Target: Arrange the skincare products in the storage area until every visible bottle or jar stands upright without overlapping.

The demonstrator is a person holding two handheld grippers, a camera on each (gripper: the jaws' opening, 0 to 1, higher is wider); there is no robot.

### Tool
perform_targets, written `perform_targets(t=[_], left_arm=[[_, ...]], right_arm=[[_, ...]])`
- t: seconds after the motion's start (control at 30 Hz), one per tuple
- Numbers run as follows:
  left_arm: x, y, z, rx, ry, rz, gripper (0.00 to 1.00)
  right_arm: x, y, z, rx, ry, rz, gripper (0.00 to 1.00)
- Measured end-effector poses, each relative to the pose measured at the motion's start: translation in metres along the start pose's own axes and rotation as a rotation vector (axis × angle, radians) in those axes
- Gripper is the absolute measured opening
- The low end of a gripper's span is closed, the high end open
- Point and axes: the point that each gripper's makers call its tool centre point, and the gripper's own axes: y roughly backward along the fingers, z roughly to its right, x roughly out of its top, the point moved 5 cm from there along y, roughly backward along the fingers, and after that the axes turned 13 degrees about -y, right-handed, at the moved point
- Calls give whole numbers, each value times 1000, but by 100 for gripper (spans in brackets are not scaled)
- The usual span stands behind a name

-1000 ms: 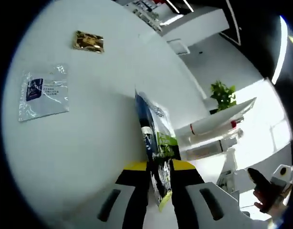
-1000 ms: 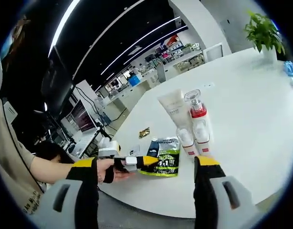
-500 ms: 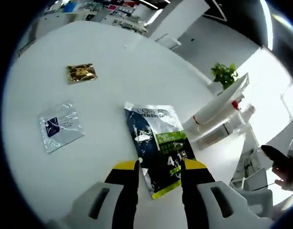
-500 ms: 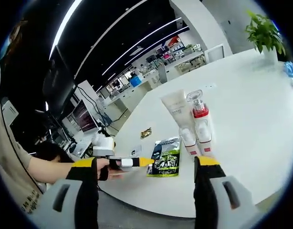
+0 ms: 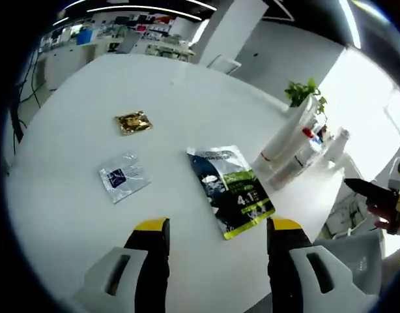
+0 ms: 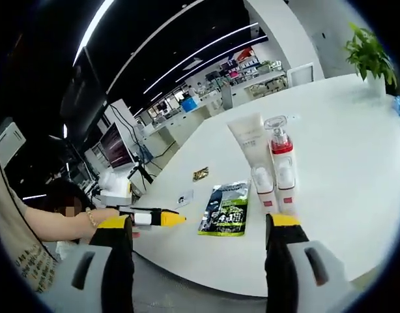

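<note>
A dark blue and green pouch (image 5: 232,189) lies flat on the white round table (image 5: 76,215), just ahead of my left gripper (image 5: 218,227), which is open and holds nothing. In the right gripper view the same pouch (image 6: 226,208) lies left of a white tube (image 6: 247,140) standing on its cap and a white pump bottle (image 6: 283,171) with a red collar, both upright and side by side. My right gripper (image 6: 200,222) hangs open in front of the table edge. The left gripper (image 6: 154,218) comes in from the left, held by a hand.
A gold sachet (image 5: 133,122) and a clear sachet (image 5: 124,176) lie flat on the table, left of the pouch. The tube and bottles (image 5: 292,145) stand at the right, and a potted plant (image 5: 304,94) sits at the far edge. A hand (image 5: 382,202) shows at the right rim.
My left gripper has let go of the pouch, opened wide and drawn back. The pouch now lies flat on the table. The right gripper stays open and has barely moved.
</note>
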Motion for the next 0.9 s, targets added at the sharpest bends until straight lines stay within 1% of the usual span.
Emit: perform_targets(t=[0.17,0.27,0.4,0.57,0.67,0.8,0.87,0.9], left_arm=[[-15,25,-1,5,-37,-11,69],[-20,39,-1,9,-44,-3,74],[-24,56,-2,24,-54,3,79],[-25,71,-1,32,-68,13,87],[-28,78,1,40,-89,3,93],[-32,84,3,42,-93,-7,97],[-31,87,5,44,-97,-12,97],[-29,89,5,49,-92,-3,97]], right_arm=[[-5,-3,4,-5,22,0,85],[-8,-6,6,-17,70,-19,85],[-13,-10,9,-20,91,-31,85],[-16,-9,14,-33,95,-35,85],[-15,-8,14,-35,98,-29,84],[-16,-8,14,-39,99,-24,83],[-18,-7,14,-36,100,-22,83],[-18,-7,14,-37,105,-23,83]])
